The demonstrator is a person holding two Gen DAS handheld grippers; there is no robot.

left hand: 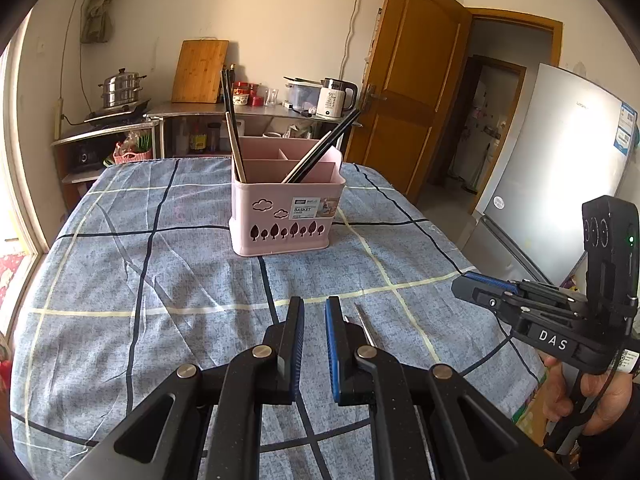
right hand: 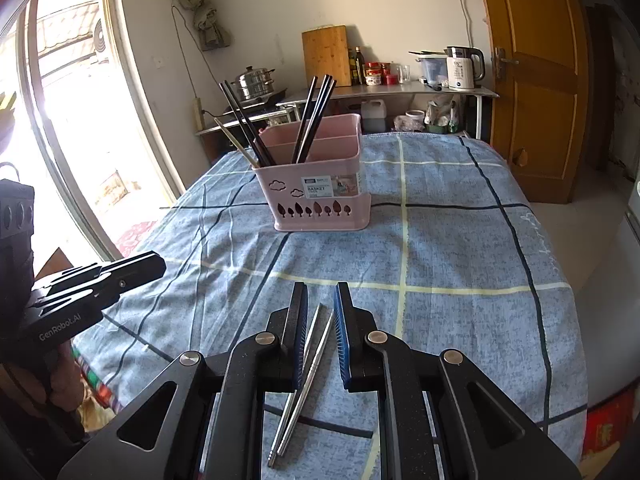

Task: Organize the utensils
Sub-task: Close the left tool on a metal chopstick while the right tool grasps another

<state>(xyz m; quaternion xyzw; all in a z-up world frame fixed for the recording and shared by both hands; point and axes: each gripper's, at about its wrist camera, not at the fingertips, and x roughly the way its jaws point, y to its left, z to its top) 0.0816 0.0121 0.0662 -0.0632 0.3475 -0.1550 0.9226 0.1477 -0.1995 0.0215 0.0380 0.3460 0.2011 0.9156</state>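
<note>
A pair of metal chopsticks (right hand: 306, 376) lies on the counter (right hand: 460, 240), between the right claw (right hand: 322, 308) pads, which stand narrowly apart without pinching. The left claw (left hand: 314, 320) is almost closed, empty. The pink basket (right hand: 316, 196) of dark chopsticks (right hand: 312, 120) stands beyond.

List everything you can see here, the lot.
utensil basket: one, pink, middle of the table
black chopsticks: several, black, standing in the basket
light chopstick: one, pale, leaning at the basket's left end
metal chopsticks: one pair, silver, lying on the cloth near the front edge
tablecloth: one, blue checked, covering the table
cutting board: one, wooden, against the back wall
steamer pot: one, steel, on the stove
kettle: one, white, back counter
door: one, brown, right
fridge: one, silver, far right
left gripper: one, black with blue pads, empty
right gripper: one, same colours, over the metal chopsticks
</note>
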